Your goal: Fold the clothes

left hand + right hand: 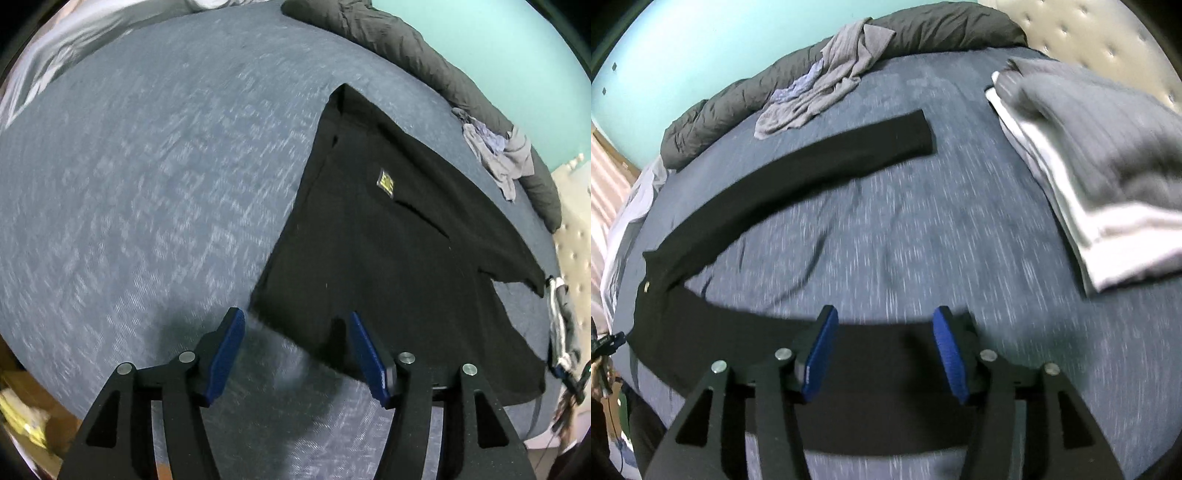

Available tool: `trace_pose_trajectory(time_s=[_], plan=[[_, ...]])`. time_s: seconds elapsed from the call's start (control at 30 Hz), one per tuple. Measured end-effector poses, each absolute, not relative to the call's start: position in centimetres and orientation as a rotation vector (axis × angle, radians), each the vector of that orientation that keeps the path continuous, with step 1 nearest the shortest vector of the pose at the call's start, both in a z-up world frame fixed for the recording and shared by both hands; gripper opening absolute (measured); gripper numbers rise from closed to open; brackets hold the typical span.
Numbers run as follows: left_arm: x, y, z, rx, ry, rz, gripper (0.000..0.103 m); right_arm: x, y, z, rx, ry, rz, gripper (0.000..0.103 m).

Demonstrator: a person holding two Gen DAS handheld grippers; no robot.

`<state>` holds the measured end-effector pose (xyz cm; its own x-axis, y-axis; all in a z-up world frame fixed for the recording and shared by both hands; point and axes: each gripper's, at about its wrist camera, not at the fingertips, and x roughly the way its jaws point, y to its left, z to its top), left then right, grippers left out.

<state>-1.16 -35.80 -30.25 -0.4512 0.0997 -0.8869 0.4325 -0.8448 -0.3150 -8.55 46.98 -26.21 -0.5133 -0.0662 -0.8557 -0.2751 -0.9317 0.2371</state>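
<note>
- Labels: the black long-sleeved knit shirt (388,236) carries a small yellow square patch (385,181); its writing is too small to read.
- Surface: a bed with a blue-grey heathered sheet (166,184) carries everything; a mint-green wall (683,48) and a cream tufted headboard (1089,33) stand behind it.
- Task item: the shirt lies flat on the sheet, one sleeve (798,158) stretched out sideways.
- Left hand-held gripper (295,354): blue pads spread over the shirt's lower corner, pinching nothing.
- Right hand-held gripper (882,354): pads spread above the shirt's edge, nothing between them.
- Surroundings: a dark grey rumpled duvet (923,26) lines the far edge, a crumpled light grey garment (827,85) rests against it, and a folded grey-and-white stack (1089,155) lies near the headboard.
</note>
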Motion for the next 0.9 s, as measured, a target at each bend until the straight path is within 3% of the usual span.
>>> trace_pose_trajectory(time_s=[0.27,0.4,0.5,0.8,0.83,0.87,0.9], plan=[[-0.3,-35.8,-31.8,1.437,0.874,-2.405,0.063,-3.4,48.2,-27.6,-1.484,0.608,2.505,0.06],[-0.2,-36.2,-32.7,1.418,0.921,-2.399,0.042,-1.1,49.6,-29.3,-1.465,0.702,2.434,0.061],[-0.4,-35.7,-32.7,1.42,0.911,-2.416,0.032,-0.2,50.2,-30.4,-1.465,0.763,2.4,0.062],[-0.3,-35.3,-31.9,1.368,0.907,-2.444,0.01,-0.4,50.3,-32.5,-1.453,0.839,2.354,0.062],[-0.3,-35.3,-31.7,1.36,0.908,-2.446,0.01,-0.5,50.2,-32.5,-1.451,0.837,2.357,0.057],[-0.1,-35.4,-31.5,1.351,0.907,-2.449,0.009,-0.6,50.2,-32.5,-1.45,0.835,2.36,0.04],[0.0,-35.5,-31.3,1.34,0.905,-2.452,0.008,-0.7,50.1,-32.5,-1.449,0.833,2.364,0.034]])
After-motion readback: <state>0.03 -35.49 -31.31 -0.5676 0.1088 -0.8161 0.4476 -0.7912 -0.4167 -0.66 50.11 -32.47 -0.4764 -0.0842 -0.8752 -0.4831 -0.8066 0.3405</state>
